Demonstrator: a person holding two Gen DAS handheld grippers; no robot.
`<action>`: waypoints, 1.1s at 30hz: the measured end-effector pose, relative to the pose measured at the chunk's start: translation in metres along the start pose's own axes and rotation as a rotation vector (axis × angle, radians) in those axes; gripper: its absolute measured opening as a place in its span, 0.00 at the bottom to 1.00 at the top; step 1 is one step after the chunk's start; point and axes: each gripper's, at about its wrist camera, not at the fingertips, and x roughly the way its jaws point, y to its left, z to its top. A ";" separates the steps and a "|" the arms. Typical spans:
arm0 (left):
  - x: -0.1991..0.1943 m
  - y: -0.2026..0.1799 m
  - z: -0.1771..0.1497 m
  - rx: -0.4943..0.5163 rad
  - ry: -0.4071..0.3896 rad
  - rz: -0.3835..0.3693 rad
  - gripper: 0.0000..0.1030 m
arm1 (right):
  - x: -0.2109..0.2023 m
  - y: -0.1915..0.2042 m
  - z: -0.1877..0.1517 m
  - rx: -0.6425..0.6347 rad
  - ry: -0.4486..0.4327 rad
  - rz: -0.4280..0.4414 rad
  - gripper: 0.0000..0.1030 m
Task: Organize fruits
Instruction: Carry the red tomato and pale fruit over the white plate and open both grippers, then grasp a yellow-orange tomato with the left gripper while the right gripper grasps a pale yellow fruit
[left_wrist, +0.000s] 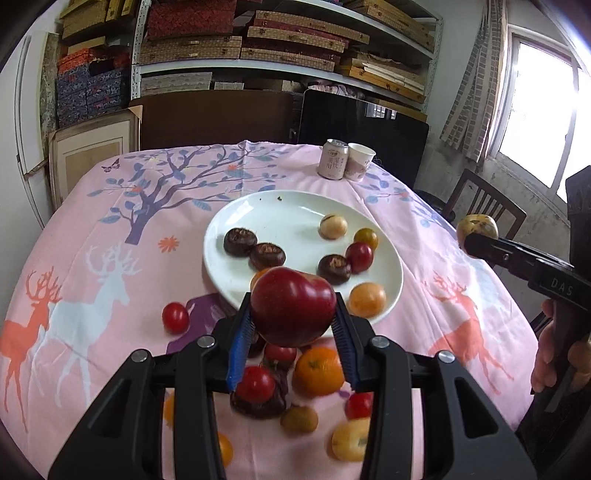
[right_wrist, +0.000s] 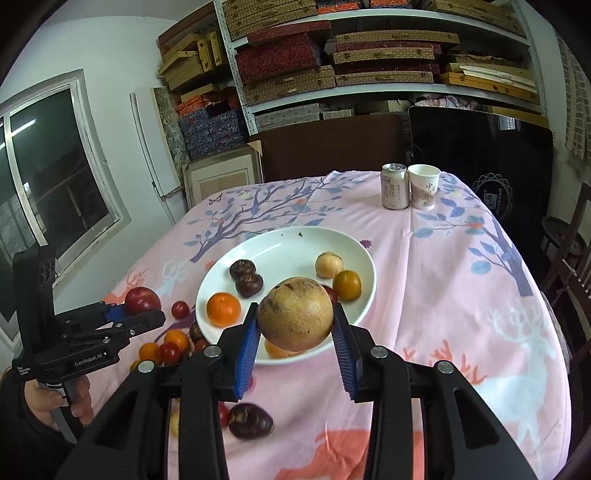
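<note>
A big red apple (left_wrist: 293, 306) is held between the blue pads of the left gripper (left_wrist: 293, 321), above the near edge of the white plate (left_wrist: 280, 210). Dark chestnuts, small tomatoes and an orange fruit are seen on the plate. More fruit is spread on the pink tablecloth (left_wrist: 110, 288) below. At the right, a yellow-brown fruit (left_wrist: 476, 227) is held by the right gripper (left_wrist: 480, 243).
</note>
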 end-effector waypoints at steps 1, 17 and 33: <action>0.008 -0.001 0.010 -0.004 0.004 -0.005 0.39 | 0.009 0.000 0.008 0.002 0.001 -0.003 0.38; 0.146 0.013 0.061 -0.066 0.169 0.032 0.45 | 0.152 -0.022 0.044 0.077 0.157 0.001 0.47; -0.001 0.028 -0.001 -0.043 0.013 0.047 0.76 | 0.042 -0.003 -0.020 0.049 0.064 0.027 0.72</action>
